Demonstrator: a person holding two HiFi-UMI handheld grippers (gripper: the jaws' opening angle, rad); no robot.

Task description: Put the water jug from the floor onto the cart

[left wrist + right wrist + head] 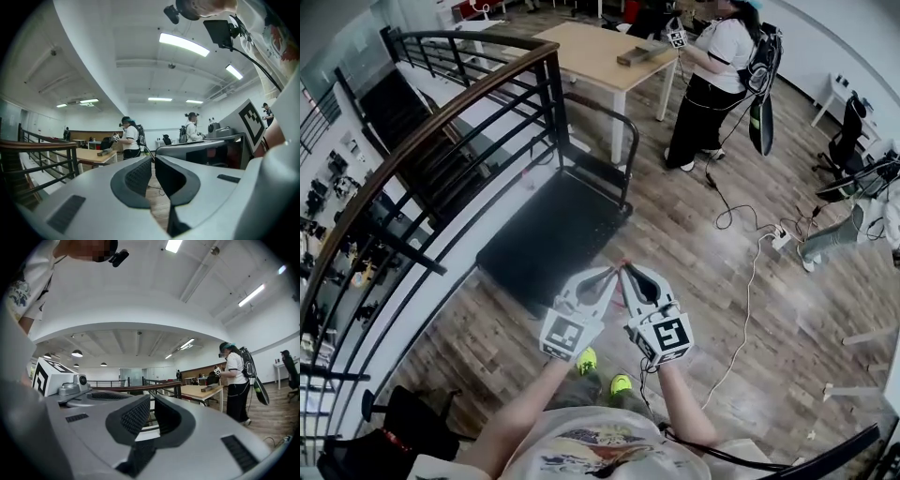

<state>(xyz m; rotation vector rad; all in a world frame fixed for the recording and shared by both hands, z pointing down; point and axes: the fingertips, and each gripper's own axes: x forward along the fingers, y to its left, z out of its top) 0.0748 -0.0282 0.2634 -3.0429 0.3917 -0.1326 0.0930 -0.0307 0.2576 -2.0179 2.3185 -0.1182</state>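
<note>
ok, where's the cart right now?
Head view, centre: the black cart sits on the wood floor beside the curved railing, its handle end nearest the wooden table.

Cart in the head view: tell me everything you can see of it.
The cart is a low black flatbed, with a dark matte deck and a black tubular push handle standing upright at its far end. It stands on the wooden floor beside the curved railing. Nothing lies on its deck; its wheels are hidden.
</note>
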